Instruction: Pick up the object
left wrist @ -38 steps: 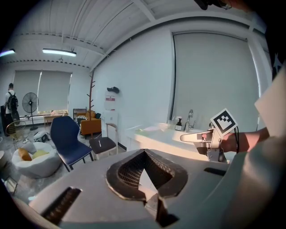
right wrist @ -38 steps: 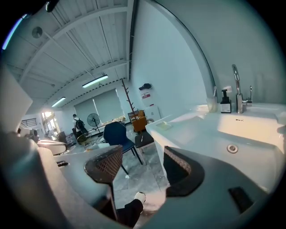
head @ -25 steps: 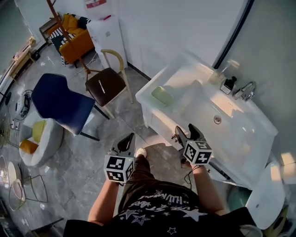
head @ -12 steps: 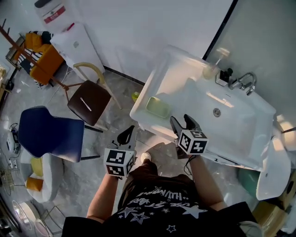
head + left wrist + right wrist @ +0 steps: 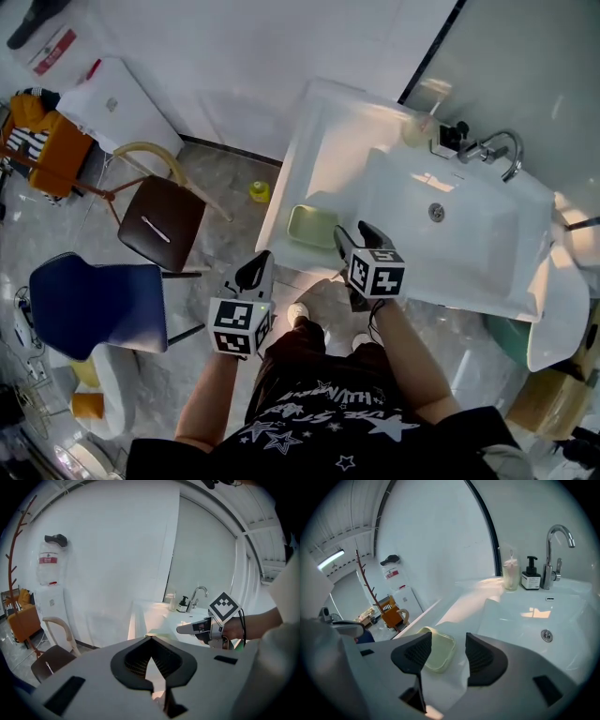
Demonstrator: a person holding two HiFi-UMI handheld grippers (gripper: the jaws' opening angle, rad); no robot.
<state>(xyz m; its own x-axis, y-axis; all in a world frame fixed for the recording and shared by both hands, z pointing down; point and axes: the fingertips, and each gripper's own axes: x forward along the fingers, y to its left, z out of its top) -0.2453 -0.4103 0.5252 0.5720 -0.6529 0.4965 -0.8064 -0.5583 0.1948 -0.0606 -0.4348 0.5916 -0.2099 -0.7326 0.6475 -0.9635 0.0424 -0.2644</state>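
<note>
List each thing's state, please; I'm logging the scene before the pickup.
left hand-held gripper: shut, empty.
right hand-held gripper: jaws apart, closing, pads touching nothing.
green dish: empty, lying flat, untouched.
faucet: off, no water running.
sink basin: empty.

A white ceramic washbasin surface [image 5: 328, 141] lies just ahead of the right tool [image 5: 353, 231], with its round metal drain [image 5: 436, 212] farther ahead and to the right. At the far edge beyond that tool stand a curved chrome tap [image 5: 549, 557], a small white pump bottle with a black head [image 5: 530, 577] just left of it, and a pale translucent bottle [image 5: 511, 573] left again. Left of the left tool [image 5: 261, 261], on the grey marbled floor [image 5: 141, 394], stand a brown-seated chair with a pale wooden frame [image 5: 169, 223] and a dark blue chair [image 5: 94, 305]. Farther off are a white water dispenser [image 5: 122, 103] and an orange armchair [image 5: 52, 159]. A small yellow object [image 5: 259, 191] sits on the floor ahead of the left tool.
</note>
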